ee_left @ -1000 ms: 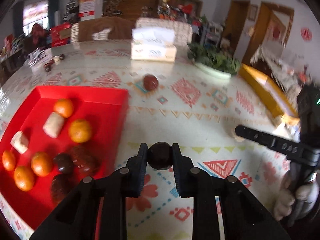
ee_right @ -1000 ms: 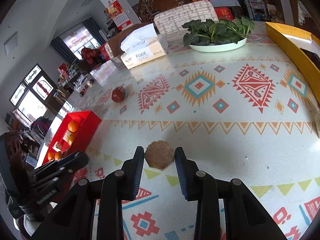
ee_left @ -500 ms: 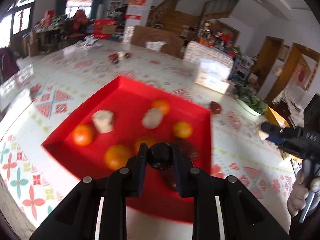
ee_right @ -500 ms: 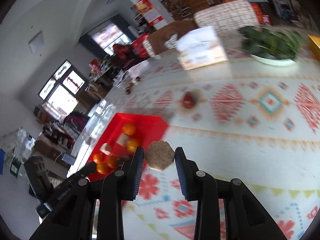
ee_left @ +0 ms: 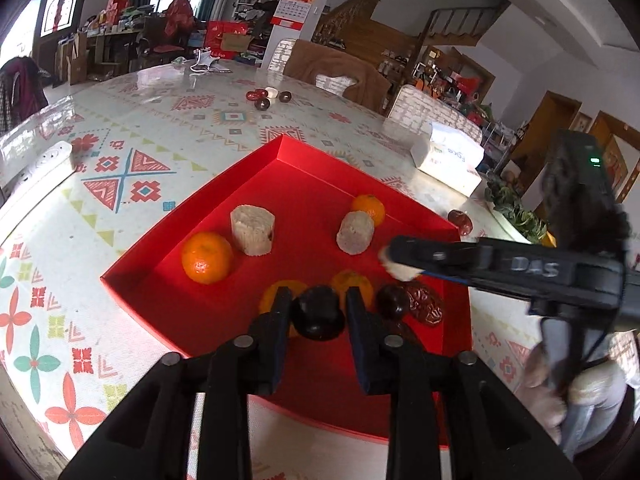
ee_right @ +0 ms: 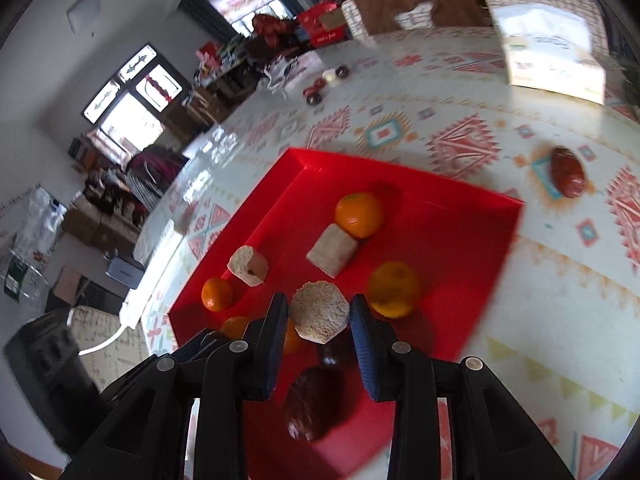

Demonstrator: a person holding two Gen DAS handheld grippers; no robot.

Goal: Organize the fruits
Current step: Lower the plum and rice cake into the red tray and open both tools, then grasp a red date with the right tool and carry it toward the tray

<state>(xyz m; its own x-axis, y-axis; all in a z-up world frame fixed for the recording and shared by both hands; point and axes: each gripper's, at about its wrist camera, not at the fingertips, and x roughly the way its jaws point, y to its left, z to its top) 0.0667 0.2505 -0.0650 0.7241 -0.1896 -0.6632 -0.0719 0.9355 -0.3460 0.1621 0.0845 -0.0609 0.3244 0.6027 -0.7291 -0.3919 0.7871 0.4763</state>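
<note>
A red tray (ee_left: pixel 280 142) holds several oranges (ee_left: pixel 207 257), beige cake pieces (ee_left: pixel 252 230), dark round fruits (ee_left: pixel 393 301) and a wrinkled red date (ee_left: pixel 424 306). My left gripper (ee_left: pixel 318 308) hovers over the tray's near side. Its jaws are opening, with a dark round fruit (ee_left: pixel 318 314) loose between the pads. My right gripper (ee_right: pixel 320 316) is shut on a beige hexagonal cake piece (ee_right: pixel 319 316) above the tray (ee_right: pixel 400 168). In the left wrist view the right gripper (ee_left: pixel 394 258) reaches in from the right over the tray.
A lone red date (ee_right: pixel 566 172) lies on the patterned tablecloth beyond the tray. A tissue box (ee_left: pixel 448 158) and a plate of greens (ee_left: pixel 516 208) stand at the far right. Several small fruits (ee_left: pixel 268 96) sit far back. A white power strip (ee_left: pixel 36 168) lies at the left edge.
Both grippers moved left from the bare tablecloth to above the red tray, each carrying its piece. The left jaws have parted slightly around the dark fruit.
</note>
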